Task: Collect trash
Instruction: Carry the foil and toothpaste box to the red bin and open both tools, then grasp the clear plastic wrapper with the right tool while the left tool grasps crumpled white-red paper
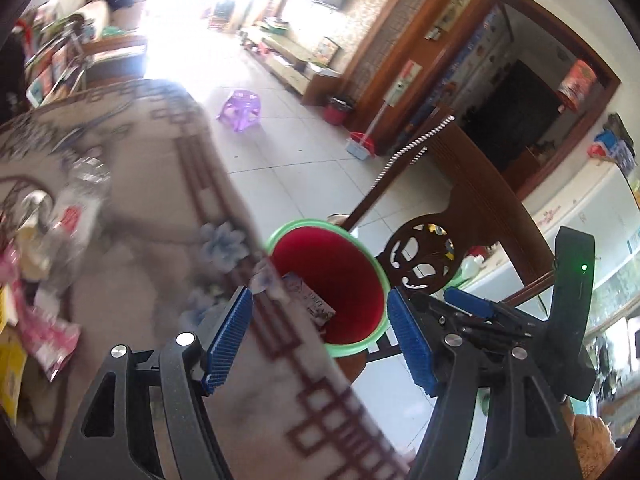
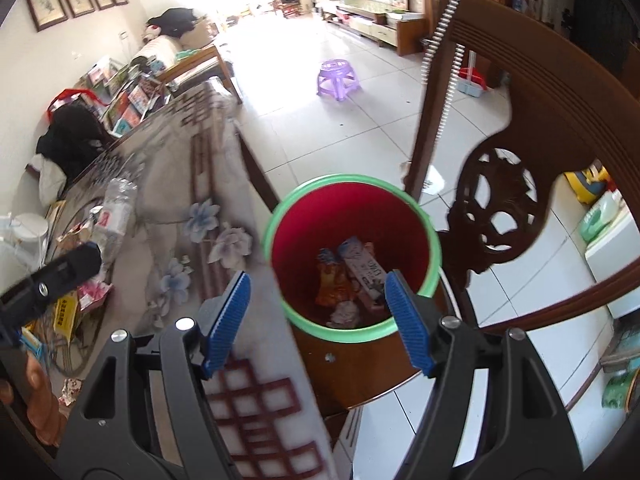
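Jaws on both tools stand spread w/ nothing between the blue pads. Left gripper point(image 1: 320, 336) hangs over the table edge, aimed down at the bin point(image 1: 362, 346); right gripper point(image 2: 318, 322) sits right above the same bin, also empty.

Bin is red inside w/ a green rim, standing on a wooden chair point(image 2: 520, 128) seat just beside the table point(image 2: 172, 184). Already in it: an orange snack wrapper point(image 2: 332, 284), a pale printed carton point(image 2: 366, 276), and a crumpled paper wad point(image 2: 344, 314).

Remaining trash lies farther out on the patterned tablecloth: a crushed clear plastic bottle point(image 2: 116, 208), pink wrappers point(image 1: 48, 336), a yellow packet point(image 2: 66, 314), plus smaller scraps too blurred to ID.

Handling, as I judge it: all of this is light & soft. Bottle is thin-walled, will buckle and may slip; best pinched across the neck or a crease, not the round belly. Wrappers are slick film, so pinch a raised fold or edge rather than pressing flat vs. the cloth, which could bunch up. Nothing looks fragile.
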The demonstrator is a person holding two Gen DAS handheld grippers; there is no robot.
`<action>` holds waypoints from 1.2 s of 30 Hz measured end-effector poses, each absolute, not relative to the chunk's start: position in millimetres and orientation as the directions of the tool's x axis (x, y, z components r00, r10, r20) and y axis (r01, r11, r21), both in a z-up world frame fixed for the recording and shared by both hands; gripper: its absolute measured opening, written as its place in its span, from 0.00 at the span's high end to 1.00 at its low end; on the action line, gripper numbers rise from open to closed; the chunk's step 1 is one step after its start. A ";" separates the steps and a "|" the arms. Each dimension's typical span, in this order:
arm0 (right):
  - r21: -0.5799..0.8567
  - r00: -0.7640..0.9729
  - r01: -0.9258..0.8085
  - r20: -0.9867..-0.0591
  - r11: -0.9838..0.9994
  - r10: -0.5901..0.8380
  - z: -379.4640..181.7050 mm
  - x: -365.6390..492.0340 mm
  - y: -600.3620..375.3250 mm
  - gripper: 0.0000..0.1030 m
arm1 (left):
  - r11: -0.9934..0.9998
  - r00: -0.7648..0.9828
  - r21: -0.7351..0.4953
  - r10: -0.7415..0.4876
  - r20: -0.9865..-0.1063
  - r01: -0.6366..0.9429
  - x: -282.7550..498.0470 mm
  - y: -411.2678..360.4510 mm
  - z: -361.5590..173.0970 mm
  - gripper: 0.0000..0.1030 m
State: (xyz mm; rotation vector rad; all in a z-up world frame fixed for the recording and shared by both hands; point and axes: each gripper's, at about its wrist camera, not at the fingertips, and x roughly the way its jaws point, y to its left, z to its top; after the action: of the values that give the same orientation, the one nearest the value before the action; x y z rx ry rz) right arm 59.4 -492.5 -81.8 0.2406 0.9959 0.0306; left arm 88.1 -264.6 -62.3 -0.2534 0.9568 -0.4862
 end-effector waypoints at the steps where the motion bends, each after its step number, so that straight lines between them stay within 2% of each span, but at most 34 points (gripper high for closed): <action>1: 0.215 0.546 0.070 -0.826 0.974 0.143 -79.8 59.3 -483.6 0.34 | 0.867 0.486 -0.424 -0.497 -0.718 0.261 84.9 -252.3 -63.0 0.35; 4: 0.210 0.541 0.000 -0.822 0.978 0.176 -74.3 60.1 -449.2 0.33 | 0.882 0.524 -0.419 -0.467 -0.712 0.217 77.3 -219.0 -60.1 0.35; 7: 0.206 0.522 -0.077 -0.825 0.976 0.215 -72.1 58.6 -410.9 0.27 | 0.892 0.556 -0.411 -0.441 -0.705 0.187 70.3 -184.4 -55.6 0.35; 12: 0.205 0.483 -0.178 -0.834 0.963 0.267 -72.6 48.8 -354.7 0.27 | 0.922 0.605 -0.367 -0.365 -0.708 0.126 57.2 -120.6 -49.5 0.35; 15: 0.207 0.443 -0.237 -0.847 0.949 0.295 -77.4 39.6 -321.5 0.21 | 0.941 0.617 -0.335 -0.294 -0.730 0.051 47.0 -76.0 -56.3 0.35; 21: 0.212 0.341 -0.337 -0.881 0.917 0.329 -97.0 15.0 -259.9 0.21 | 0.957 0.577 -0.286 -0.206 -0.790 -0.049 21.1 -14.2 -79.3 0.35; 28: 0.170 0.246 -0.450 -0.920 0.877 0.305 -118.4 -18.0 -199.9 0.19 | 0.965 0.521 -0.260 -0.201 -0.830 -0.043 -13.5 22.3 -104.4 0.35; 36: 0.159 0.200 -0.448 -0.941 0.880 0.272 -143.9 -31.4 -173.0 0.19 | 0.951 0.470 -0.308 -0.265 -0.842 -0.015 -38.0 31.8 -120.1 0.35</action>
State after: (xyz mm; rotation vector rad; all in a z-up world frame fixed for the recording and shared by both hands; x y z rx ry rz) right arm -31.4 -173.0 -143.9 -0.1627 1.2748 0.5061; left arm -38.0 31.8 -120.1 -0.2904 1.0749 -0.1558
